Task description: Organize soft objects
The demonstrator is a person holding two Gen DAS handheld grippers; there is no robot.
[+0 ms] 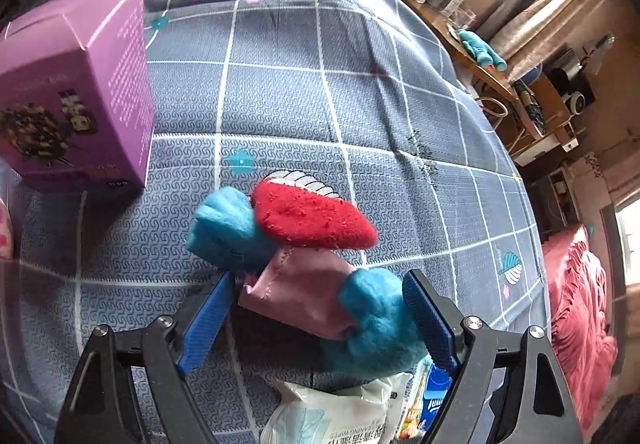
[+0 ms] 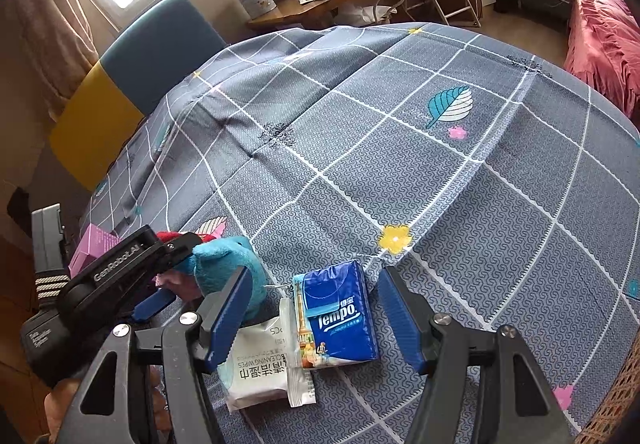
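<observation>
The left hand-held gripper [image 1: 316,318] stood open over the bed [image 1: 360,92], its blue jaws set on either side of a plush toy [image 1: 304,256] in blue, red and pink, with no pad seen pressing on it. The toy lay on the grey checked bedspread, just beside a white pack of cleaning wipes [image 2: 260,372] and a blue tissue pack [image 2: 336,320], with a purple box [image 1: 76,92] standing a little apart to one side. The right hand-held gripper [image 2: 316,318] was also open, its jaws straddling the tissue pack without touching it. Whether the toy had just been set down or was about to be grasped could not be told from these views; either way, this looked like the gathering of the soft things into one spot. The next move probably called for squaring the tissue pack between the right jaws and closing gently, since the soft pack would squash and tilt under a hard or off-centre pinch.
</observation>
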